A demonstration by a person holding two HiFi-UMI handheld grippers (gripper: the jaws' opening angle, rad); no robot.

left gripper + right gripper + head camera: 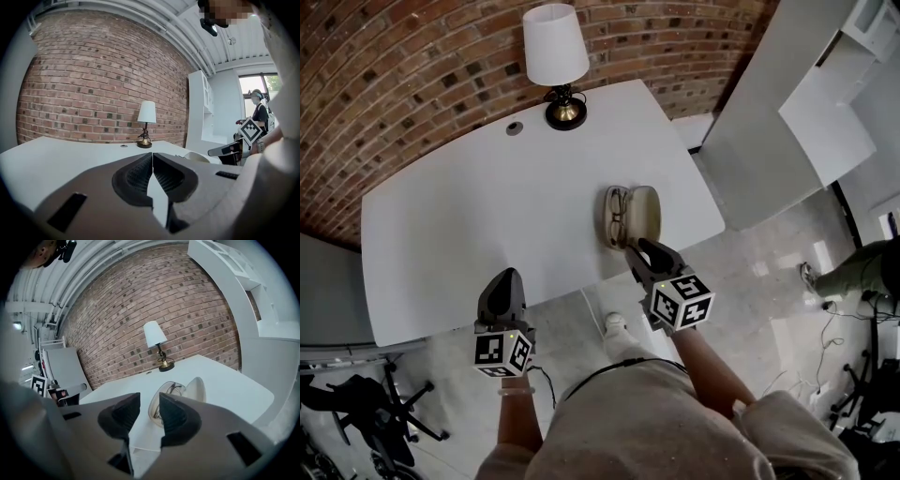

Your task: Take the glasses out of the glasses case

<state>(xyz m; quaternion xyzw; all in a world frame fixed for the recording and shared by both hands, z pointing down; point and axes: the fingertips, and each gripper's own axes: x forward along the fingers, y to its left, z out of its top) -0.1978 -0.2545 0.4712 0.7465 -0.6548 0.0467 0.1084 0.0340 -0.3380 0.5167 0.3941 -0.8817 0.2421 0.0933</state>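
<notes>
An open beige glasses case [645,214] lies near the right front edge of the white table [469,216]. The glasses [617,217] rest folded in its left half. My right gripper [637,249] is just in front of the case, pointing at it, open with nothing between its fingers. In the right gripper view the case [197,389] and the glasses [169,391] show just beyond the open jaws of the right gripper [149,403]. My left gripper [505,277] hovers at the table's front edge, well left of the case. It is shut and empty [152,158].
A lamp [556,58] with a white shade stands at the table's far edge, a small round grommet [515,127] to its left. A white cabinet [825,103] stands to the right. A person [862,272] is on the floor at far right, an office chair [375,403] at lower left.
</notes>
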